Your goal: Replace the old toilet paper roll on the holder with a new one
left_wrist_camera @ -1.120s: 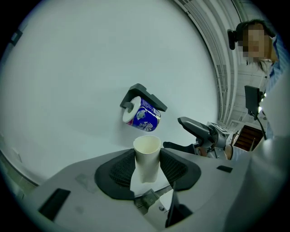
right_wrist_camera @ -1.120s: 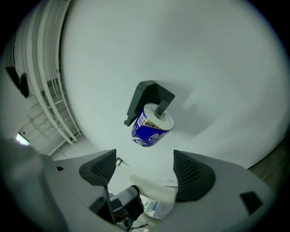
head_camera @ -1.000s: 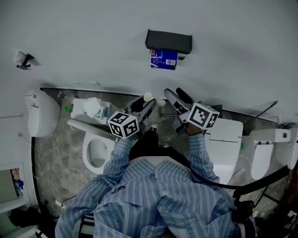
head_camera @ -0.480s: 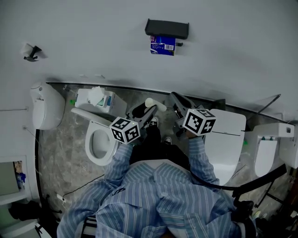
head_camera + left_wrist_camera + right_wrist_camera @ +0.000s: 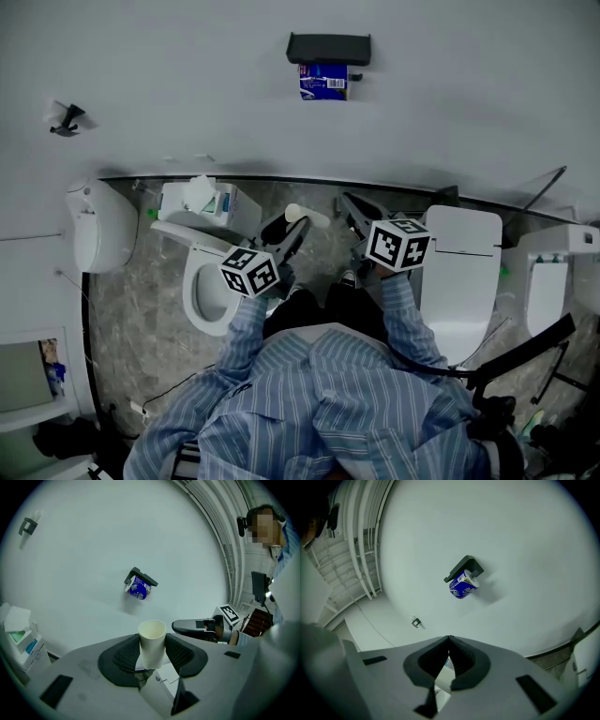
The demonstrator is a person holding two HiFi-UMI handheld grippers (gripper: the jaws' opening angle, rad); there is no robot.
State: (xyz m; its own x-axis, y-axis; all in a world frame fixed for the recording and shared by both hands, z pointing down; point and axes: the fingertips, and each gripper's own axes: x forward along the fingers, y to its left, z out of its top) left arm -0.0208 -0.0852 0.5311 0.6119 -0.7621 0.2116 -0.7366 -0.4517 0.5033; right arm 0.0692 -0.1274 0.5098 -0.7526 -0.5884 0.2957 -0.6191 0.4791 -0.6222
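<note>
A dark wall holder [image 5: 328, 47] carries a roll in a blue printed wrapper [image 5: 323, 82]; both also show in the left gripper view, holder [image 5: 143, 576] and roll [image 5: 138, 588], and in the right gripper view, holder [image 5: 464, 566] and roll [image 5: 463, 587]. My left gripper [image 5: 294, 225] is shut on a bare cardboard tube [image 5: 302, 215], which stands upright between the pads [image 5: 152, 641]. My right gripper [image 5: 349, 202] has just closed and is shut with nothing between its jaws, tips meeting [image 5: 449, 640]. Both grippers are well short of the wall.
A toilet bowl [image 5: 202, 291] lies below the left gripper, with a tissue box [image 5: 197, 199] on its cistern. A second toilet with its lid down [image 5: 459, 262] is at the right. A white wall unit [image 5: 94, 225] and a small hook [image 5: 66, 117] are at the left.
The right gripper's jaws went from wide open to shut on nothing. Both grippers drew back from the wall and holder. The left gripper kept the cardboard tube.
</note>
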